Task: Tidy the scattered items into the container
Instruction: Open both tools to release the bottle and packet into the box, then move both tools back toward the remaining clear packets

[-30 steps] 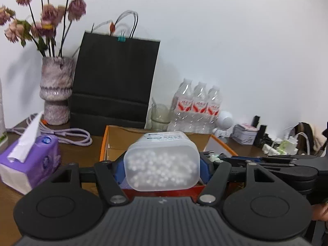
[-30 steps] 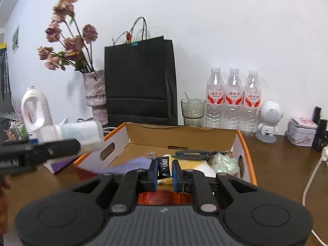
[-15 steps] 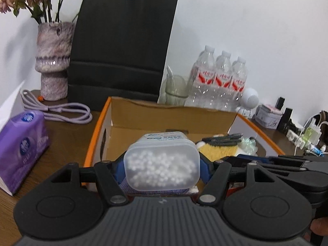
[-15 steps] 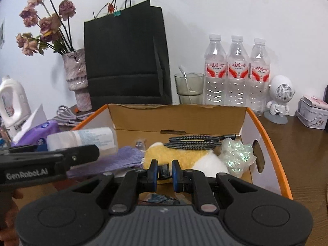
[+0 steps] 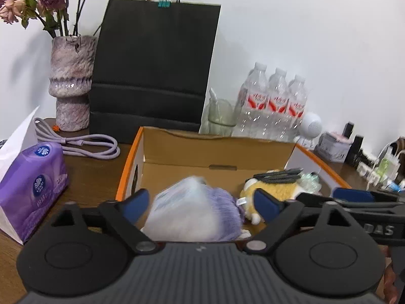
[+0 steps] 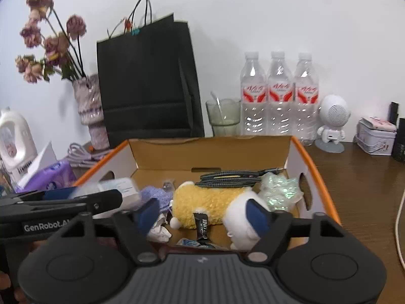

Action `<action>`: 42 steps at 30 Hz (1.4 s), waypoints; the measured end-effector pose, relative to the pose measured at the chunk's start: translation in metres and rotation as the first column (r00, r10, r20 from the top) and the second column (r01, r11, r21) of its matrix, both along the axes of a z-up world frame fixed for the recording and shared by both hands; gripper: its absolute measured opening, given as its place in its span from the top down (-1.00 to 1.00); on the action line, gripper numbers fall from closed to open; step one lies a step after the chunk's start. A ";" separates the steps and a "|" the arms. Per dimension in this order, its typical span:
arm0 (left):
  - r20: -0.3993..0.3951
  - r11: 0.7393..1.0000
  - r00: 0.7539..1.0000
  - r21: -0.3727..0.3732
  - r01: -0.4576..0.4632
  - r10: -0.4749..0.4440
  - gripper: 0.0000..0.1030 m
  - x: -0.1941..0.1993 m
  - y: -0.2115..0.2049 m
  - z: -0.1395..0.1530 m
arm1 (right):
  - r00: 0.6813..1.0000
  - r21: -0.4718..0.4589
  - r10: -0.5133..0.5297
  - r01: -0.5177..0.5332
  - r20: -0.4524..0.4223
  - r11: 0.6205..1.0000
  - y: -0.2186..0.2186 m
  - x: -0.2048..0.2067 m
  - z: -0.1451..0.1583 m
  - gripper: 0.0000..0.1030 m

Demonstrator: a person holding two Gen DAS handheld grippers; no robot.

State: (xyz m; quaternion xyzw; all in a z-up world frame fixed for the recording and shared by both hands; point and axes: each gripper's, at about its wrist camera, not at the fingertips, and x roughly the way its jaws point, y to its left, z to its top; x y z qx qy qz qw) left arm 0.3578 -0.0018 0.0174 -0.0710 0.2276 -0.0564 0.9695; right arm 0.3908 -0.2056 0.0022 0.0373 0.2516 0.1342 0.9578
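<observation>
Cotton-swab jar blurred in the box, left claw wide above it, right claw wide

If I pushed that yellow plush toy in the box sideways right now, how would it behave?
The yellow plush toy looks soft and fuzzy, so it would probably squash and drag, not roll. It likely weighs little for its bulk. The black braided cable seems to rest against its top and might shift along inside the cardboard box.

"GenRobot.AI" on left hand-held gripper
</observation>
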 end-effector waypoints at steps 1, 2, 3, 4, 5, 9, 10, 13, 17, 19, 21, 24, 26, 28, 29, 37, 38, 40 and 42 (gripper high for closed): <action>0.006 1.000 1.000 -0.014 0.004 -0.004 -1.00 -0.004 0.002 0.003 | 1.000 0.010 -0.005 0.005 0.008 1.000 -0.004 -0.005 0.003 -0.80; 0.015 0.999 1.000 -0.030 0.013 -0.013 -1.00 -0.008 0.003 0.006 | 1.000 0.018 -0.005 0.005 0.016 1.000 -0.008 -0.011 0.006 -0.83; 0.022 0.999 0.999 -0.045 0.028 -0.027 -1.00 -0.013 0.005 0.009 | 1.000 0.024 -0.005 0.004 0.026 1.000 -0.012 -0.018 0.010 -0.89; 0.031 0.997 0.999 -0.058 0.046 -0.044 -1.00 -0.020 0.006 0.013 | 0.999 0.025 -0.005 0.004 0.036 1.000 -0.015 -0.025 0.014 -0.93; 0.039 0.996 0.998 -0.064 0.055 -0.053 -1.00 -0.026 0.006 0.016 | 0.999 0.026 -0.007 0.006 0.047 1.000 -0.019 -0.033 0.017 -0.95; 0.066 0.996 0.995 -0.048 0.080 -0.077 -1.00 -0.058 0.008 0.024 | 0.998 0.008 -0.010 0.009 0.056 1.000 -0.033 -0.066 0.021 -1.00; 0.070 0.996 0.994 -0.042 0.084 -0.081 -1.00 -0.067 0.009 0.024 | 0.999 -0.002 -0.009 0.009 0.048 1.000 -0.036 -0.074 0.019 -1.00; 0.055 0.995 0.994 -0.027 0.092 -0.090 -1.00 -0.090 0.012 0.020 | 1.000 -0.043 -0.008 0.008 0.013 0.999 -0.043 -0.097 0.011 -1.00; -0.017 0.993 0.993 0.016 0.119 -0.119 -1.00 -0.122 0.012 0.003 | 0.999 -0.083 -0.028 0.025 -0.040 0.996 -0.052 -0.126 -0.005 -1.00; -0.047 0.991 0.991 0.039 0.126 -0.124 -1.00 -0.140 0.011 -0.008 | 0.997 -0.088 -0.044 0.038 -0.060 0.995 -0.055 -0.142 -0.013 -1.00; -0.075 0.991 0.990 0.052 0.123 -0.119 -1.00 -0.156 0.011 -0.018 | 0.995 -0.083 -0.051 0.044 -0.084 0.996 -0.060 -0.156 -0.020 -1.00; -0.110 0.992 0.987 0.033 0.121 -0.117 -1.00 -0.175 0.013 -0.028 | 0.992 -0.083 -0.054 0.044 -0.118 0.996 -0.063 -0.172 -0.031 -1.00; -0.123 0.993 0.986 0.012 0.119 -0.117 -1.00 -0.183 0.014 -0.032 | 0.990 -0.084 -0.056 0.045 -0.131 0.995 -0.063 -0.178 -0.035 -1.00; -0.130 0.993 0.984 0.008 0.121 -0.119 -1.00 -0.187 0.013 -0.033 | 0.989 -0.077 -0.052 0.042 -0.135 0.996 -0.061 -0.182 -0.037 -1.00; -0.130 0.992 0.984 0.011 0.123 -0.121 -1.00 -0.188 0.012 -0.033 | 0.990 -0.073 -0.046 0.036 -0.134 0.997 -0.060 -0.184 -0.038 -1.00; -0.135 0.989 0.982 0.049 0.136 -0.129 -1.00 -0.196 -0.002 -0.034 | 0.991 -0.066 -0.003 -0.006 -0.132 0.998 -0.046 -0.197 -0.038 -1.00; -0.138 0.990 0.982 0.051 0.134 -0.126 -1.00 -0.196 -0.004 -0.034 | 0.991 -0.068 -0.003 -0.006 -0.136 0.998 -0.045 -0.197 -0.039 -1.00; -0.137 0.990 0.982 0.038 0.134 -0.128 -1.00 -0.193 -0.006 -0.033 | 0.990 -0.072 -0.008 -0.002 -0.141 0.997 -0.045 -0.197 -0.041 -1.00; -0.138 0.990 0.982 0.034 0.139 -0.133 -1.00 -0.187 -0.011 -0.032 | 0.989 -0.071 -0.012 0.002 -0.146 0.997 -0.044 -0.196 -0.042 -1.00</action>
